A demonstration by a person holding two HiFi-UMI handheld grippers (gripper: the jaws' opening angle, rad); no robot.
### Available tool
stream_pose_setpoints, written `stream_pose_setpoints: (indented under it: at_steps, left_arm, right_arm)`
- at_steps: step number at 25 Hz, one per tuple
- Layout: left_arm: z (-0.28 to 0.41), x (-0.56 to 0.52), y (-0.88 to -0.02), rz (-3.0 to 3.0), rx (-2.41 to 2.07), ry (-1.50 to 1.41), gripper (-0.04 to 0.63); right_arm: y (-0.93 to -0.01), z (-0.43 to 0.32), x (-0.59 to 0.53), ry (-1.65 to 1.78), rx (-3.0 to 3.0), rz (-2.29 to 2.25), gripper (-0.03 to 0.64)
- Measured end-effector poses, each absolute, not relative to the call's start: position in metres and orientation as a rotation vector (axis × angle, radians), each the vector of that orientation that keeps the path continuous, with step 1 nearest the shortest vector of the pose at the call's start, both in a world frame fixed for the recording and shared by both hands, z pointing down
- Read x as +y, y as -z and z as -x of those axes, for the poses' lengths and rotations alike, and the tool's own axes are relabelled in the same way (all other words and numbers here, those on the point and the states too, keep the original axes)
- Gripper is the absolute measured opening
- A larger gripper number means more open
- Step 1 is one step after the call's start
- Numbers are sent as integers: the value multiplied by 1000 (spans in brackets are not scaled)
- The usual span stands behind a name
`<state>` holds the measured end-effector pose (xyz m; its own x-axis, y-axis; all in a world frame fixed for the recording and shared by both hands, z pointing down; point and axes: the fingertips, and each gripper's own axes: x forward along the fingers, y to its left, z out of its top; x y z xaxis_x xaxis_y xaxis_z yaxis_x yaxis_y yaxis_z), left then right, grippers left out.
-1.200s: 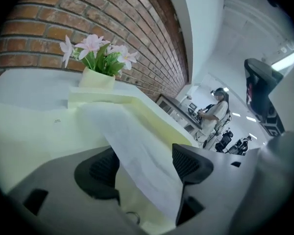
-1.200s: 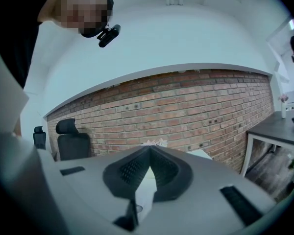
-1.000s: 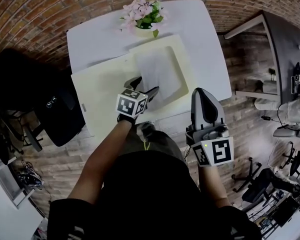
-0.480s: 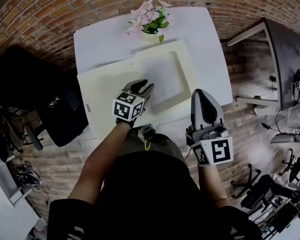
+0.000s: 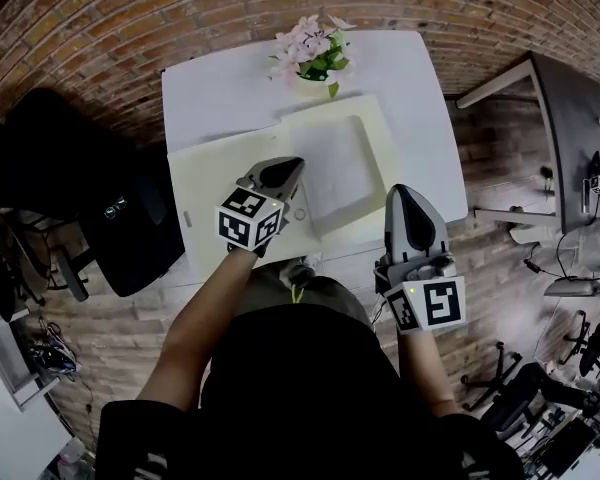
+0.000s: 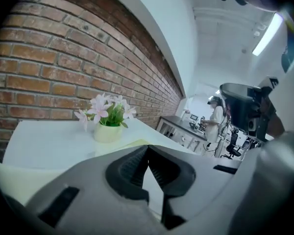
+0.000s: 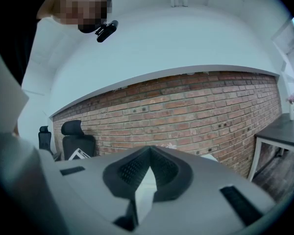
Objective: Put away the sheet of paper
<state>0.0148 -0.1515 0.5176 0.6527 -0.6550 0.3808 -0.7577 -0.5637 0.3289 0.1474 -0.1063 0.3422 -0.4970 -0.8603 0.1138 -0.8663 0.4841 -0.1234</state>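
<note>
OFFICE, brick-walled rm: a white table stands against the brick wall, w/ a pale pot of pink flowers at its far edge. An open cream folder covers most of the near half; the sheet of paper lies flat on the folder's right half, inside a raised cream border.

The left gripper hangs over the folder's middle, tip just beside the sheet's left edge. Its jaws are pressed together at the tips, nothing seen between the pads; whether the tip touches the folder can't be told. The right gripper is held at the table's near right corner, apart from the sheet, jaws likewise closed tip to tip & empty.

A black office chair sits just left of the table; floor to either side looks brick-patterned. A dark desk stands well off to the right, w/ more chairs & cables beyond. In the left gripper view a person in white stands at a dark counter far down the rm, under ceiling strip lights; the right gripper view shows two black chairs against the same brick
</note>
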Motion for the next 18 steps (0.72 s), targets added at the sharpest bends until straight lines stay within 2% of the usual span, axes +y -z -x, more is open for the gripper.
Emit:
stream_pose_setpoints:
  at_steps: [18]
  left_arm:
    - [78, -134, -340, -2673, -1482, -64, 25]
  right_arm:
    - [-319, -149, -123, -170, -2668, -1651, 14]
